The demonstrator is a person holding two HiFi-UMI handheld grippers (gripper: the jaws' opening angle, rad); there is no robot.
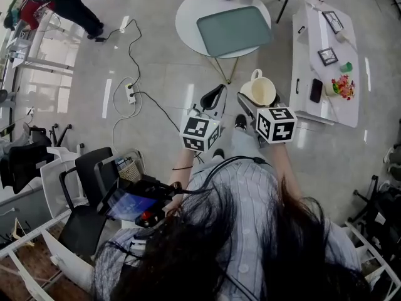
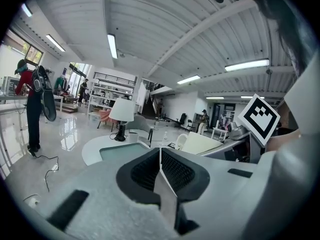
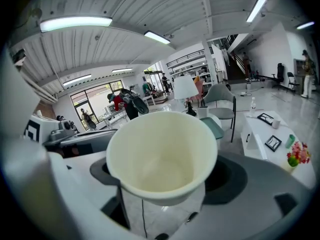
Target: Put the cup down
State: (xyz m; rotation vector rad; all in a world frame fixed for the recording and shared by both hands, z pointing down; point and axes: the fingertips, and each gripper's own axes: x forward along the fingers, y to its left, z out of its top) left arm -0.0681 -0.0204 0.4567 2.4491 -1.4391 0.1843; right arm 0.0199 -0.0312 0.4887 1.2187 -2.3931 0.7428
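The cup (image 1: 259, 89), cream and empty, sits just right of the middle of the head view, clamped low on its wall between the jaws of the right gripper (image 1: 252, 102). In the right gripper view its open mouth fills the centre of the frame. The left gripper (image 1: 215, 96) is beside it at the centre, jaws pressed together on nothing. Both hang over bare floor, short of the round table (image 1: 185, 17) with its teal tray (image 1: 234, 30) at upper centre and the long white table (image 1: 305, 49) at upper right. The task looks barely begun: the cup is in the air, over no surface, so carrying it across, lowering it and letting go all remain
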